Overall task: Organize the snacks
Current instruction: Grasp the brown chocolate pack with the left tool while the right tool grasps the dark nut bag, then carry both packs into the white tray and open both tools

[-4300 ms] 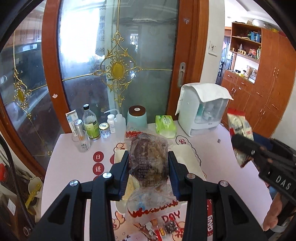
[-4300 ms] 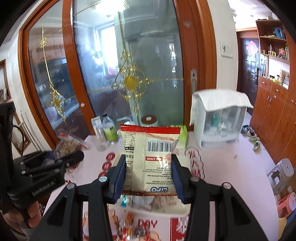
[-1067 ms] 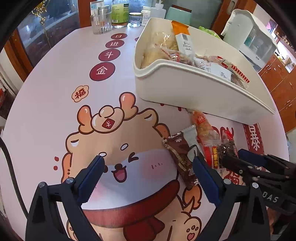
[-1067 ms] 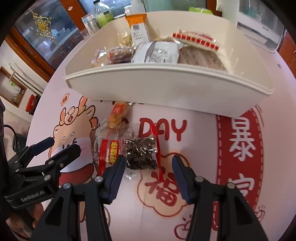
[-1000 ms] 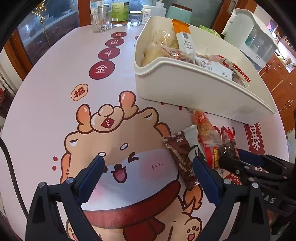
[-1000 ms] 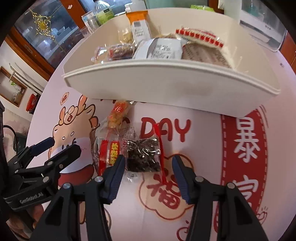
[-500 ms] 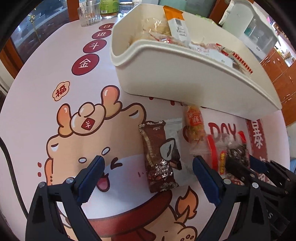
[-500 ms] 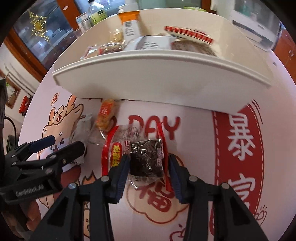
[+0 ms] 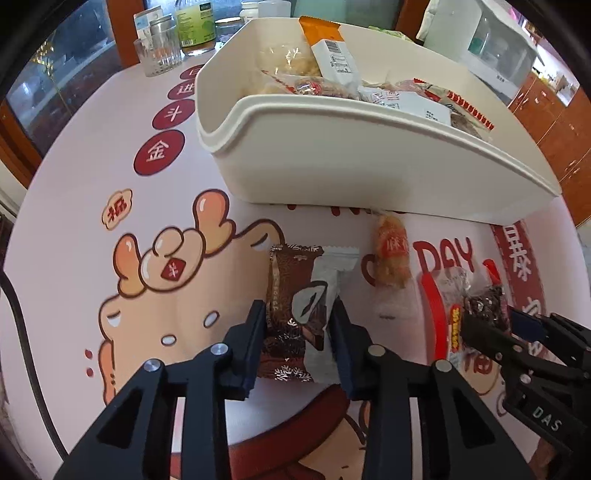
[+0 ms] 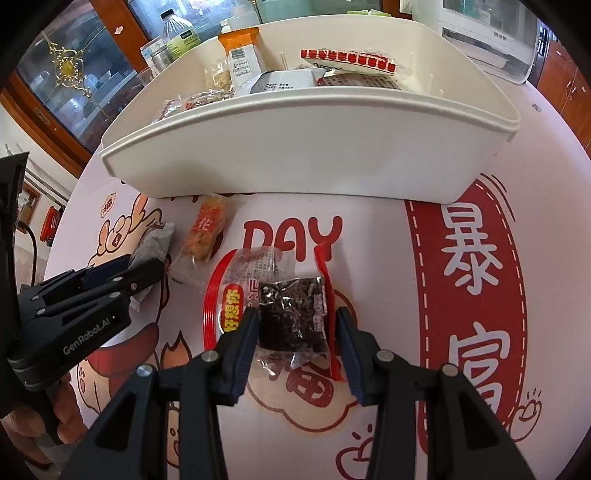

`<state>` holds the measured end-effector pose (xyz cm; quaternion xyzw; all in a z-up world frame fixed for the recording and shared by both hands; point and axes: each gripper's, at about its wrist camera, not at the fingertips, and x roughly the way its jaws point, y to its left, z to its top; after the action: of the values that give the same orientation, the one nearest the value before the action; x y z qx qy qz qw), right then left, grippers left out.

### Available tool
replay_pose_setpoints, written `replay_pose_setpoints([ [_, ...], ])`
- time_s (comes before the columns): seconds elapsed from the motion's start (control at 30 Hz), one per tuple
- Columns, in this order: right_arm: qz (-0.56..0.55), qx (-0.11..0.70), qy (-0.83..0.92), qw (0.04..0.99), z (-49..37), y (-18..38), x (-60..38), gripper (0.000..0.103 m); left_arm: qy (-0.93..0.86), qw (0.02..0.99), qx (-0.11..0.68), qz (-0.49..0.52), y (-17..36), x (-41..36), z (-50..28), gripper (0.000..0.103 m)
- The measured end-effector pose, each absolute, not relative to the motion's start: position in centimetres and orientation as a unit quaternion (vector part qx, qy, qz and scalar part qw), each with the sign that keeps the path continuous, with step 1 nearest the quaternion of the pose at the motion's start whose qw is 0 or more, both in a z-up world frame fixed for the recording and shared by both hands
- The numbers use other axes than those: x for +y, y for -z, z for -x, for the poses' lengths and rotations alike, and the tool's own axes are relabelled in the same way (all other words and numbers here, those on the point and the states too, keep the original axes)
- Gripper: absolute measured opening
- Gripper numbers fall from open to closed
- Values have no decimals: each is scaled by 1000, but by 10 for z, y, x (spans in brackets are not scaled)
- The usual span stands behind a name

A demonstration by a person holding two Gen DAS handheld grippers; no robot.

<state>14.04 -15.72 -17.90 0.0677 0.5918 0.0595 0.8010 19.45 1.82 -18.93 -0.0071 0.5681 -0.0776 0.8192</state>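
1. Surface: round table under a pink printed cloth [image 9: 74, 206] with a cartoon animal, red Chinese characters and "DAY". Behind it, a wood-framed glass door with gold ornament [image 10: 66, 66]; wooden cabinets at 2 o'clock.
2. Cream plastic bin [image 9: 369, 162], at 12 o'clock in both views, filled with packets. Beyond it: ribbed clear glass [image 9: 159, 55], green-labelled bottle [image 9: 194, 22], white lidded appliance [image 9: 495, 40].
3. Left gripper [image 9: 297, 332]: jaws closing, the brown-and-silver foil snack packet [image 9: 295, 310] between them and its sides at the pads, flat on the cloth.
4. Right gripper [image 10: 295, 332]: partly closed about the clear packet of dark dried fruit [image 10: 291, 314]; left pad touches, right pad shows a gap. The packet lies on a red-edged clear packet [image 10: 236, 291].
5. Orange fried-snack packet [image 9: 391, 254] lies loose between the two, just below the bin wall.
6. Obscured: bin contents overlap, labels unreadable; the person's hand is cut off at 8 o'clock of the right view.
7. Change: one second ago the left jaws stood wide with the foil packet off to the right; the right jaws were looser.
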Motion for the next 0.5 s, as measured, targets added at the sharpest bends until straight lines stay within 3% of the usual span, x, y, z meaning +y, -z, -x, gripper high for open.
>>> replay_pose_setpoints([
  [0.5, -74, 586, -72, 804, -113, 156, -155, 42, 84, 839, 536, 39, 142, 34, -147, 31],
])
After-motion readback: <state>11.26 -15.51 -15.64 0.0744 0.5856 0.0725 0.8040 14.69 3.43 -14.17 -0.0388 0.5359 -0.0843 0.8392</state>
